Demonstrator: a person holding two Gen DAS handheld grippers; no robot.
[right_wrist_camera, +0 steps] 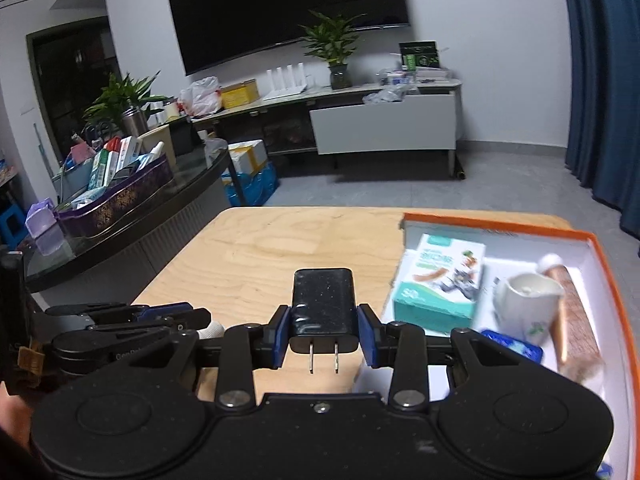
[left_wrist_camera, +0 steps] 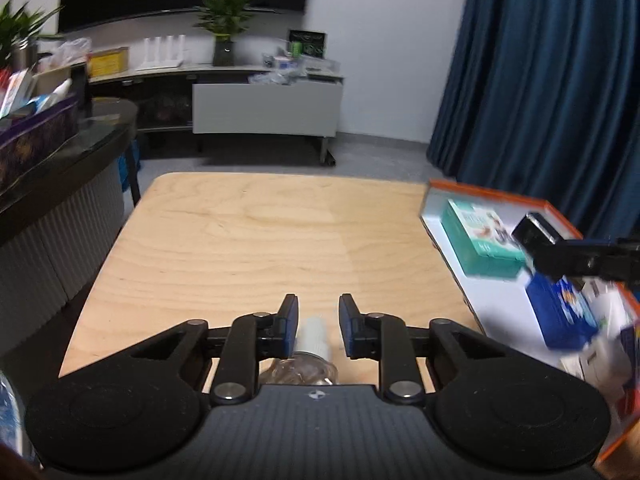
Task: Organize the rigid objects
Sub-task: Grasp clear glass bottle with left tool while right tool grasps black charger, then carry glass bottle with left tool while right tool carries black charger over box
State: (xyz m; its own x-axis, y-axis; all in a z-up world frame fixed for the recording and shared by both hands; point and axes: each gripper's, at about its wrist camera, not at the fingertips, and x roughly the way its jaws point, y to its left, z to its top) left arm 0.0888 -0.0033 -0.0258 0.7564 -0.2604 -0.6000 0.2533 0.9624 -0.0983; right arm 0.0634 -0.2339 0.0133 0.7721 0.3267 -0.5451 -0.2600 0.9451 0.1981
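Note:
My right gripper (right_wrist_camera: pixel 324 320) is shut on a black plug charger (right_wrist_camera: pixel 323 304), prongs pointing back at the camera, held above the wooden table (right_wrist_camera: pixel 256 256) just left of the orange-rimmed box (right_wrist_camera: pixel 592 240). In the left wrist view the charger (left_wrist_camera: pixel 534 232) hovers over that box (left_wrist_camera: pixel 492 196). My left gripper (left_wrist_camera: pixel 319 312) is open, its fingers either side of a clear bottle with a white cap (left_wrist_camera: pixel 314 334) lying on the table. The box holds a teal carton (right_wrist_camera: pixel 440 284), a white cup (right_wrist_camera: pixel 524 304), a brown tube (right_wrist_camera: pixel 576 320) and a blue packet (right_wrist_camera: pixel 516 346).
A dark curved counter (right_wrist_camera: pixel 132 236) with a purple tray of items stands left of the table. A TV stand (right_wrist_camera: pixel 384 120) with plants is at the back wall. Blue curtains (left_wrist_camera: pixel 540 80) hang at the right.

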